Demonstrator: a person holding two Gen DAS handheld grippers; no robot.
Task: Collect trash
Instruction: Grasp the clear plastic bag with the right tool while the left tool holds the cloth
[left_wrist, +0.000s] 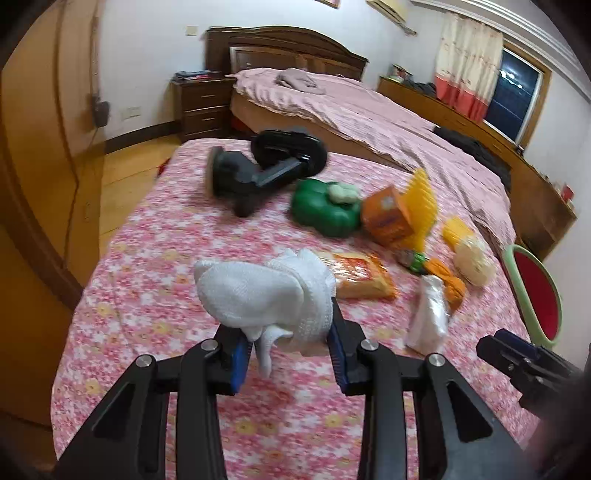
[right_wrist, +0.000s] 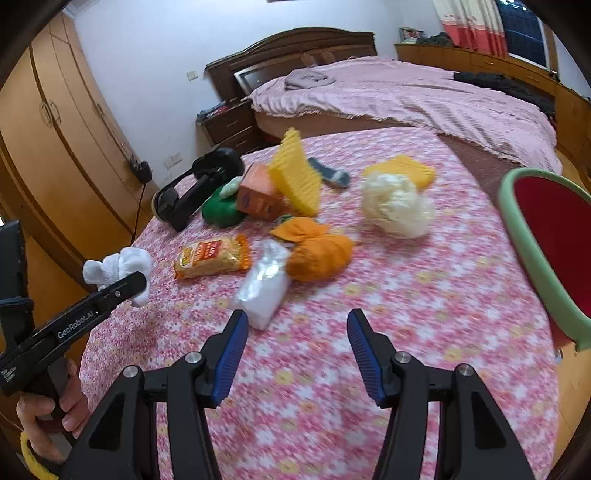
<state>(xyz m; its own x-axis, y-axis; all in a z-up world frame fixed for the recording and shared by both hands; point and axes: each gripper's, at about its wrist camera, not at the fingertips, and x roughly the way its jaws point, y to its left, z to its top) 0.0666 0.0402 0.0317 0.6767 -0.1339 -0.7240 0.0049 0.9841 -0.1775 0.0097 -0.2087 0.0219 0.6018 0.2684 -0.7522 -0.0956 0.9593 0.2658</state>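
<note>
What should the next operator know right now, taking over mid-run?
Left tongs: shut on the white knitted sock, lifted above the floral tablecloth.
Right tongs: open, holding nothing.
Red bin with green rim: at the table's right edge; its contents are not visible.
Left: bin the sock, then sort the clear plastic bag, yellow snack packet and orange cloth bundle.
</note>
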